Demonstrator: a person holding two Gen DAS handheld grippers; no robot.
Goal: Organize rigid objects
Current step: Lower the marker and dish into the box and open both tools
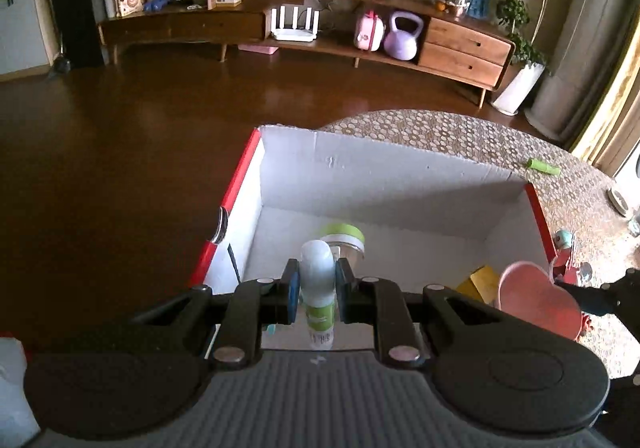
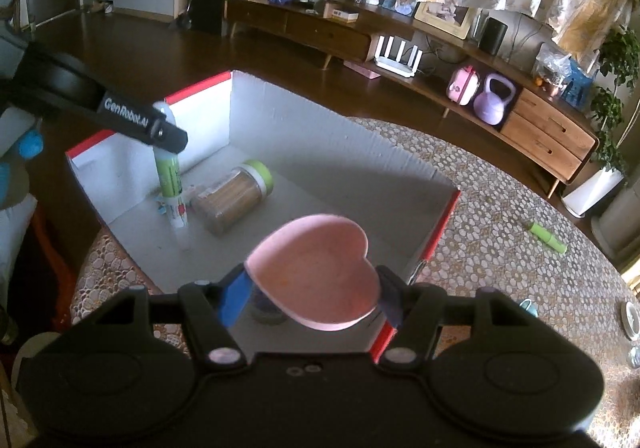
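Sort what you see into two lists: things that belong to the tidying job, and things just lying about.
Part of the job:
- white box
- green-and-white tube, in the left hand-held gripper
- pink heart dish, in the right hand-held gripper
- green-lidded jar

Lying about:
- purple kettlebell
- white router

Both wrist views look steeply down, close — sharing the box.

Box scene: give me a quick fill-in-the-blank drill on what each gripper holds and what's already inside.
1. The left gripper is shut on a green and white ____.
2. The right gripper holds a pink ____-shaped dish.
3. The jar in the box lies on its ____.

Missing words: tube; heart; side
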